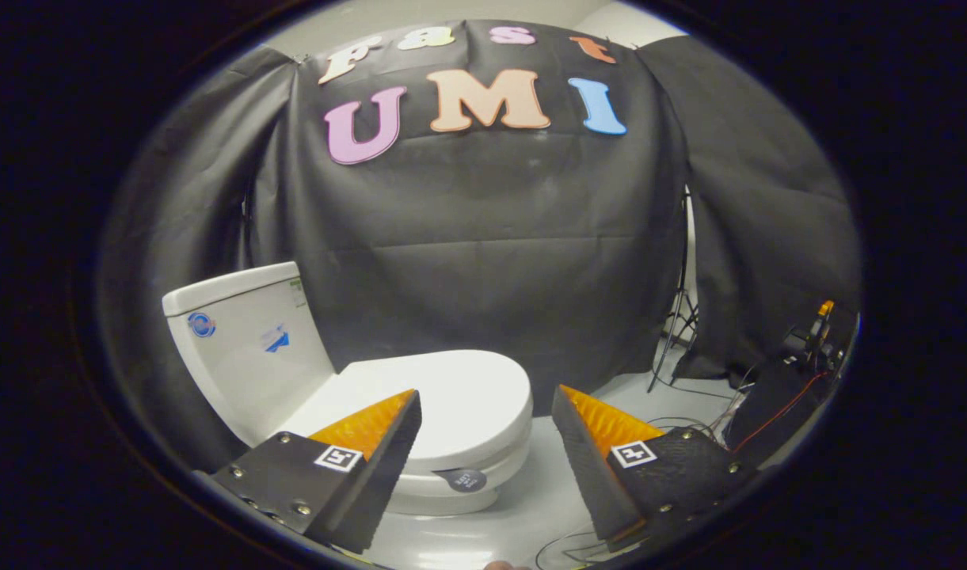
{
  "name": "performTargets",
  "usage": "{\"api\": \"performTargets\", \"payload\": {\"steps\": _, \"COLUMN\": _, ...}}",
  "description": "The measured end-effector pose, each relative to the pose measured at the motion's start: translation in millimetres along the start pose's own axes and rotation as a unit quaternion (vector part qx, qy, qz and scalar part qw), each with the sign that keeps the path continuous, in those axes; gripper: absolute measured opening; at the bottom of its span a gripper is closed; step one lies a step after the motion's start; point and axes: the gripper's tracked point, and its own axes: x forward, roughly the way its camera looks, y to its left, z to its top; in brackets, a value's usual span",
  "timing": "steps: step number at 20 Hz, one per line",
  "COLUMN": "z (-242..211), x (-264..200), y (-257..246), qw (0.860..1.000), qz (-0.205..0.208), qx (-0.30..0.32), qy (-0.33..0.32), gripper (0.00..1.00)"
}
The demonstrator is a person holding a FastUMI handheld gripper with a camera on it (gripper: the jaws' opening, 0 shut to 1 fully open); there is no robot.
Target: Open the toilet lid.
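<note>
Two fingers of our tongs point(487, 396) spread wide, empty; beyond them the toilet's lid point(459, 396) lies closed on a pale floor point(546, 483).

My gripper point(487, 396) hangs with its fingers spread wide, a black-and-white square marker on each. Ahead, the toilet lid point(459, 396) is glossy white, like the tank point(245, 348), which bears blue stickers. The floor point(546, 491) is pale grey; a red cable point(784, 412) crosses black gear beyond my right finger.
</note>
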Motion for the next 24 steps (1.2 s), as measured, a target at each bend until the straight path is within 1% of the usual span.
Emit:
{"api": "performTargets", "payload": {"steps": 2, "z": -12.5, "x": 9.6, "y": 8.2, "qw": 1.000, "qz": 0.011, "qx": -0.004, "qy": 0.021, "gripper": 0.98}}
{"api": "performTargets", "payload": {"steps": 5, "z": -40.9, "x": 25.9, "y": 13.0, "qw": 0.998, "qz": 0.011, "qx": 0.005, "qy": 0.063, "gripper": 0.99}}
{"api": "performTargets", "payload": {"steps": 8, "z": -74.2, "x": 37.6, "y": 17.2, "qw": 0.992, "qz": 0.006, "qx": 0.039, "qy": 0.116, "gripper": 0.99}}
{"api": "performTargets", "payload": {"steps": 11, "z": -102.6, "x": 44.8, "y": 18.8, "qw": 0.984, "qz": 0.008, "qx": 0.079, "qy": 0.156, "gripper": 0.99}}
{"api": "performTargets", "payload": {"steps": 17, "z": -136.1, "x": 57.8, "y": 23.4, "qw": 0.970, "qz": 0.003, "qx": 0.142, "qy": 0.198, "gripper": 1.00}}
{"api": "performTargets", "payload": {"steps": 21, "z": -152.9, "x": 63.2, "y": 16.5, "qw": 0.961, "qz": -0.015, "qx": 0.168, "qy": 0.220, "gripper": 1.00}}
{"api": "performTargets", "payload": {"steps": 24, "z": -165.3, "x": 66.0, "y": 18.8, "qw": 0.949, "qz": -0.011, "qx": 0.208, "qy": 0.239, "gripper": 1.00}}
